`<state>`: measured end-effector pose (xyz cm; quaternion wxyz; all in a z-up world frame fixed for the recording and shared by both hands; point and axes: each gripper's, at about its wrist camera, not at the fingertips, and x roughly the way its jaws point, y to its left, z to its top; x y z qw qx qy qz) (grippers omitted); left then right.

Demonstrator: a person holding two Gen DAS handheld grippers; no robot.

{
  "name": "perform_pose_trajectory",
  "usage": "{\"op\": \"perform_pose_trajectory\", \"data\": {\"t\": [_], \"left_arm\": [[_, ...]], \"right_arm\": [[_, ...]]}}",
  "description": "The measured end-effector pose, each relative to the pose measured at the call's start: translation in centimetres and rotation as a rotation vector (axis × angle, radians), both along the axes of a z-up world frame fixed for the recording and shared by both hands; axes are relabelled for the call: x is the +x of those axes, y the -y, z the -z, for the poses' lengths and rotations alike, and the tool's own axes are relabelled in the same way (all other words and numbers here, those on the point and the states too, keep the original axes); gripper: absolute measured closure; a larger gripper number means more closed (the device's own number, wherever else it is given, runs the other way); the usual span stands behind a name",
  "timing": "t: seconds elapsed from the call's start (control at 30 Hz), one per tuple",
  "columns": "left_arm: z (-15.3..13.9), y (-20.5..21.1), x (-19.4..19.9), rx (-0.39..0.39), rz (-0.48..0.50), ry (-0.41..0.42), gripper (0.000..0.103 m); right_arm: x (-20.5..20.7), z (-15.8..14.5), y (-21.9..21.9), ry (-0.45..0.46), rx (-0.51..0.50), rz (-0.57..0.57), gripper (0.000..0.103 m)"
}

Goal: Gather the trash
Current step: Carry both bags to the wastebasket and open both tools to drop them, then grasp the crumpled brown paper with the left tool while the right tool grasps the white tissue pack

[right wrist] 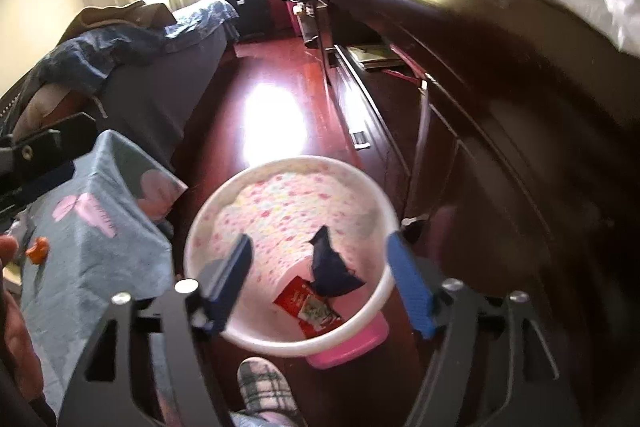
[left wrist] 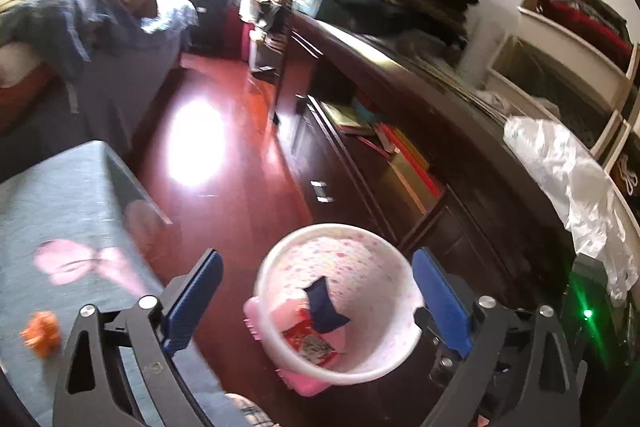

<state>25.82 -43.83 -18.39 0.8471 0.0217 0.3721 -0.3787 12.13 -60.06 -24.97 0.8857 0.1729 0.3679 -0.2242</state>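
Observation:
A round white trash bin [left wrist: 276, 267] with a flowered liner stands on the red floor, and it also shows in the right wrist view [right wrist: 208, 211]. Inside lie a dark blue wrapper [left wrist: 326, 311] [right wrist: 332, 271] and a red wrapper [left wrist: 308, 343] [right wrist: 308, 305]. My left gripper [left wrist: 316, 303] is open and empty above the bin. My right gripper [right wrist: 324, 279] is open and empty, also above the bin. A small orange scrap [left wrist: 40, 333] [right wrist: 37, 250] lies on the blue cloth to the left.
A table with a blue cloth [left wrist: 60, 207] [right wrist: 96, 251] is at the left. A dark wood desk [left wrist: 400, 75] with a white plastic bag [left wrist: 568, 171] runs along the right. A bed [left wrist: 100, 39] stands at the back left. A slippered foot [right wrist: 266, 387] is below the bin.

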Motion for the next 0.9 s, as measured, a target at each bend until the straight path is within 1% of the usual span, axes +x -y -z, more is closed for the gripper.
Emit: {"op": "perform_pose_trajectory", "data": {"t": [0.07, 0.17, 0.27, 0.33, 0.4, 0.47, 0.53, 0.63, 0.73, 0.77, 0.9], "left_arm": [[-1.0, -2.2, -0.2, 0.000, -0.049, 0.019, 0.004], [-2.1, -5.2, -0.5, 0.001, -0.106, 0.046, 0.004], [-3.1, -9.2, -0.9, 0.021, -0.185, 0.077, 0.004], [-3.5, -11.4, -1.2, 0.033, -0.224, 0.088, 0.004], [-3.9, -14.6, -1.4, 0.047, -0.295, 0.093, 0.004], [-4.0, -17.2, -1.5, 0.051, -0.347, 0.086, 0.004], [-3.8, -20.4, -1.5, 0.062, -0.413, 0.071, 0.004], [-2.9, -25.3, -1.1, 0.106, -0.525, 0.040, 0.004], [-1.6, -30.9, -0.6, 0.137, -0.661, 0.026, 0.004], [-1.1, -33.1, 0.0, 0.149, -0.715, 0.014, 0.004], [0.7, -38.4, 2.1, 0.182, -0.870, -0.026, 0.004]], "right_arm": [[-0.1, -0.8, -1.5, 0.015, 0.003, -0.021, 0.013], [0.0, -2.5, -4.2, 0.038, 0.005, -0.059, 0.006], [0.1, -4.2, -7.1, 0.075, 0.027, -0.109, 0.003], [0.5, -5.3, -9.5, 0.101, 0.049, -0.164, 0.003], [0.8, -6.1, -11.8, 0.118, 0.056, -0.215, 0.003], [1.4, -6.8, -14.2, 0.129, 0.055, -0.272, 0.003], [2.0, -7.4, -16.8, 0.134, 0.050, -0.333, 0.003], [3.2, -8.0, -20.6, 0.124, 0.037, -0.421, 0.003], [4.1, -8.1, -24.1, 0.115, 0.028, -0.490, 0.003], [4.4, -8.1, -25.3, 0.110, 0.026, -0.511, 0.003], [5.5, -7.9, -29.2, 0.093, 0.020, -0.575, 0.003]]}}
